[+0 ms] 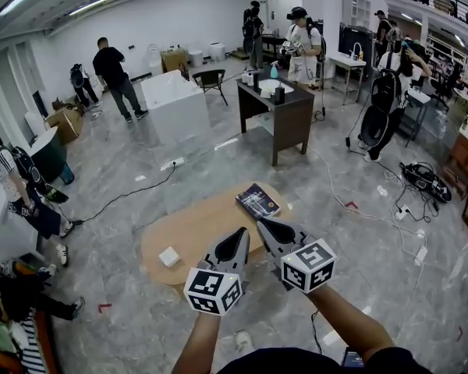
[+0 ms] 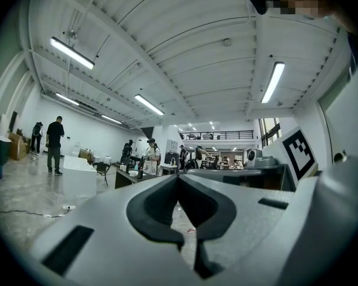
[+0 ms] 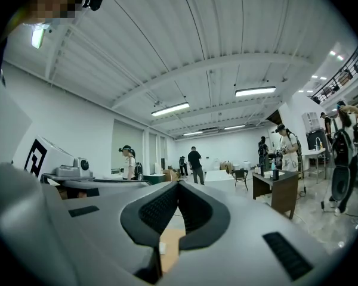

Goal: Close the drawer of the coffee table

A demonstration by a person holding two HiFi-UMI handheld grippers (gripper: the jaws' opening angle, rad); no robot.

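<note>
Your left gripper beside right gripper, both jaws pressed together — oval coffee table below, long axis near-left to far-right.

Oval wooden coffee table, dark book, small white box on top

There are two grippers, the left gripper and the right gripper, one oval coffee table bearing one book and one small white box, and farther off one dark table, one white counter and one black chair.
</note>
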